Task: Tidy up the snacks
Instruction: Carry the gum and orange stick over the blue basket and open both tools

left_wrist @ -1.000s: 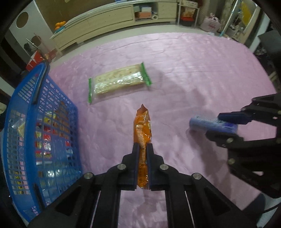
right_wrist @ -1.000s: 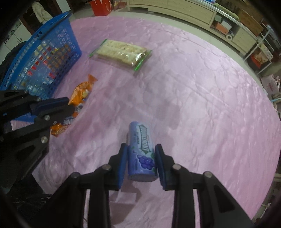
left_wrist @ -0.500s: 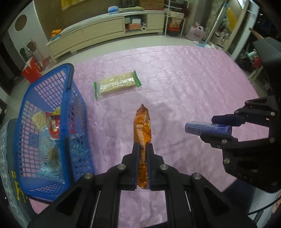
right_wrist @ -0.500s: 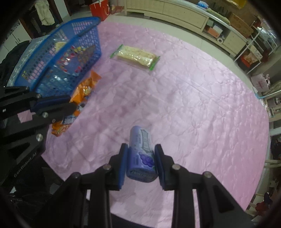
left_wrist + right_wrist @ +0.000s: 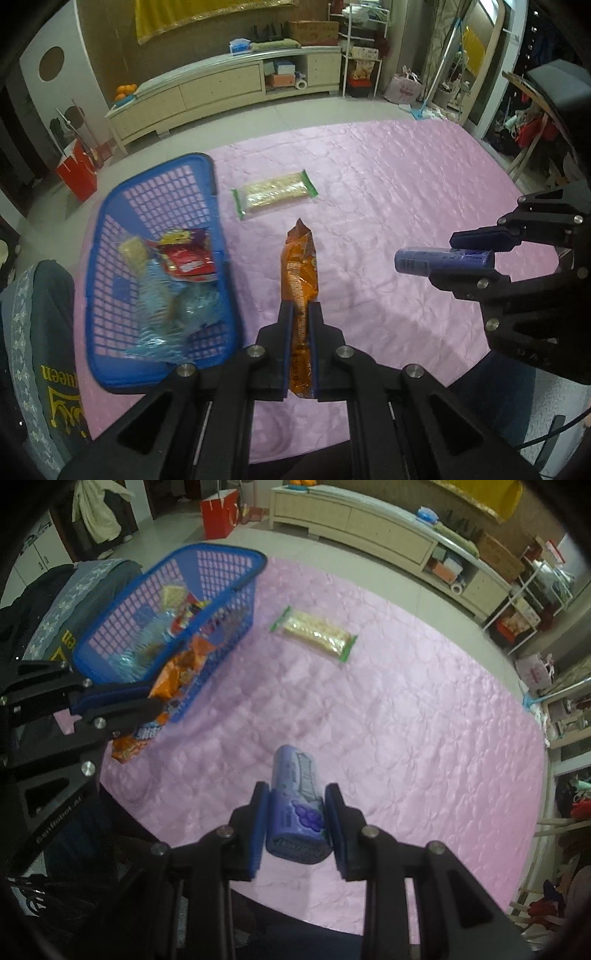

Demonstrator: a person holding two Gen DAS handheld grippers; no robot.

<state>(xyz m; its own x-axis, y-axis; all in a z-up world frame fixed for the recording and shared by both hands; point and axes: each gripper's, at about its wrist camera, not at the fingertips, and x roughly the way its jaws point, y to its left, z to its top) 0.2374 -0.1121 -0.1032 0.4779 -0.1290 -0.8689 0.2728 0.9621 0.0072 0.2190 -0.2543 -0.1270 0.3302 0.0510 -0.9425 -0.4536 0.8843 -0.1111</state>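
Observation:
My left gripper point(image 5: 301, 314) is shut on an orange snack packet point(image 5: 300, 273), held up above the pink tablecloth point(image 5: 388, 192). In the right wrist view the same left gripper point(image 5: 147, 709) shows at the left with the orange packet point(image 5: 173, 675) in front of the basket. My right gripper point(image 5: 295, 801) is shut on a purple grape candy tube point(image 5: 297, 808), also lifted off the table; from the left wrist view, this right gripper point(image 5: 476, 254) with the tube point(image 5: 443, 260) hangs at the right. A blue basket point(image 5: 221, 236) with several snacks stands at the left. A green-ended cracker pack point(image 5: 275, 192) lies beyond it.
A cushioned chair back point(image 5: 40, 332) with yellow lettering stands by the table's left edge next to the basket. Beyond the table are a long pale cabinet point(image 5: 221, 88), a red bag point(image 5: 77, 173) on the floor and shelves point(image 5: 362, 62) at the back right.
Both grippers have risen and pulled back with their snacks, so the table looks smaller and farther away. The whole basket and its contents have come into view.

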